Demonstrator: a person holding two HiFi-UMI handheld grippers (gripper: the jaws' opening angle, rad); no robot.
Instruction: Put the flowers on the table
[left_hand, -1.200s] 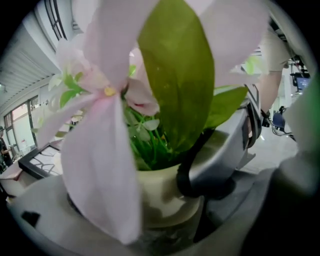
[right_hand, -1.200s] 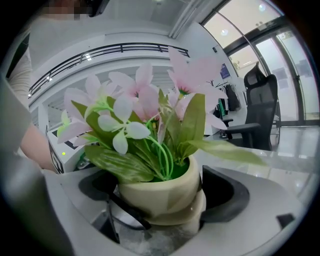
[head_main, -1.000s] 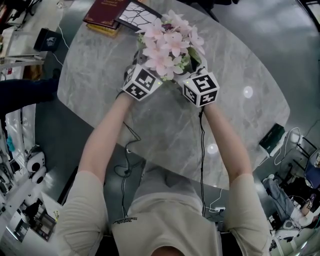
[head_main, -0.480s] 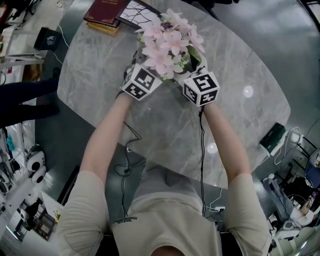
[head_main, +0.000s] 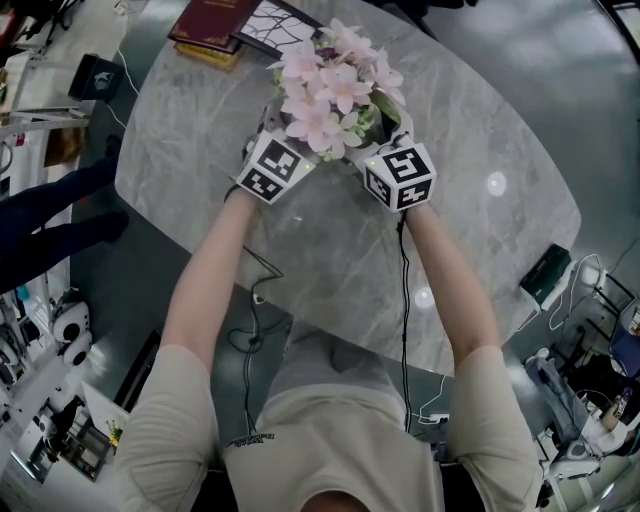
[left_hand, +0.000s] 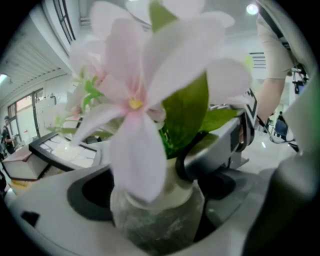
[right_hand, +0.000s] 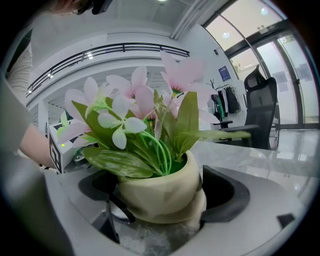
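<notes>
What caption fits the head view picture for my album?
Left gripper and right gripper clasp a pot of pink flowers at the marble table.

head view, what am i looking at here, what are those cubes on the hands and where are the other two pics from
A person wears a head camera looking down at a grey marble table. They carry two two-jaw grippers; the marker cubes are part of those. The other two pictures come from cameras riding on the left gripper and right gripper, looking along their jaws. Both pairs of jaws grip one cream pot of pink flowers from opposite sides. A dark red book lies at the table's far edge.
</notes>
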